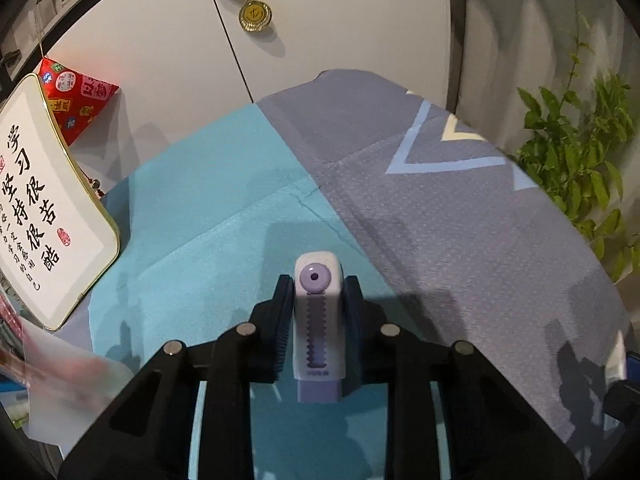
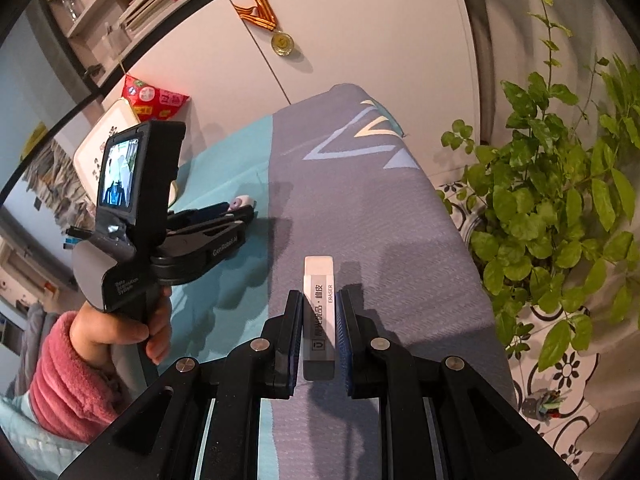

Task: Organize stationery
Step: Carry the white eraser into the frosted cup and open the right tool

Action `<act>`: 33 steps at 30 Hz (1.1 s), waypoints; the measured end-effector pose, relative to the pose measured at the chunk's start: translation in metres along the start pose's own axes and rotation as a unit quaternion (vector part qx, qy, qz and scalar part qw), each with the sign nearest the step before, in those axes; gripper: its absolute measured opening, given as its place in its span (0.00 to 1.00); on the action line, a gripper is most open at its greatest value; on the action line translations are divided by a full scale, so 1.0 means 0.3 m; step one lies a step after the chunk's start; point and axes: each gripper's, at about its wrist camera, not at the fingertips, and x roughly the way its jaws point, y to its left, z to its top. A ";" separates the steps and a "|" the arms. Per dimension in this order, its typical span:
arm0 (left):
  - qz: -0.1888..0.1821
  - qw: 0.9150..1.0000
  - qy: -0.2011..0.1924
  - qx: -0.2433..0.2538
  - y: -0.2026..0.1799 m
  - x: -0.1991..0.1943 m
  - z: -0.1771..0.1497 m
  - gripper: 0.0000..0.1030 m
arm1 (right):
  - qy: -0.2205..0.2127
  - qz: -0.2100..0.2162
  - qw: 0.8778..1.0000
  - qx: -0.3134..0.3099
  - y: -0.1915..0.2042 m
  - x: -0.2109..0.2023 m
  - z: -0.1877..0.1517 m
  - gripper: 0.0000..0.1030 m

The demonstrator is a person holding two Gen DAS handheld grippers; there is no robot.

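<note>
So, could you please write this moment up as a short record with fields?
left tongs: shut on a white and purple eraser, above the teal part of the cloth
right tongs: shut on a white eraser in a grey sleeve printed ERASER, above the grey part of the cloth
left hand: pink sleeve, grips the left handle
wall: medal on a striped ribbon
left edge: framed calligraphy, red packet
right edge: plant
</note>
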 end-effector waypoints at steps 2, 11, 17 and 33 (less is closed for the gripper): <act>-0.005 1.000 -0.011 -0.002 0.004 -0.030 -0.004 0.23 | -0.001 -0.001 1.000 -0.001 0.007 -0.003 -0.001 0.17; -0.038 0.995 -0.087 -0.020 0.063 -0.293 -0.076 0.23 | -0.009 -0.001 0.999 -0.032 0.100 -0.015 0.012 0.17; -0.065 0.988 -0.126 -0.067 0.188 -0.463 -0.191 0.23 | -0.022 0.009 0.998 -0.065 0.215 -0.037 0.014 0.17; -0.029 0.970 -0.171 -0.171 0.501 -0.685 -0.527 0.23 | -0.039 0.083 0.980 -0.178 0.669 -0.044 0.045 0.17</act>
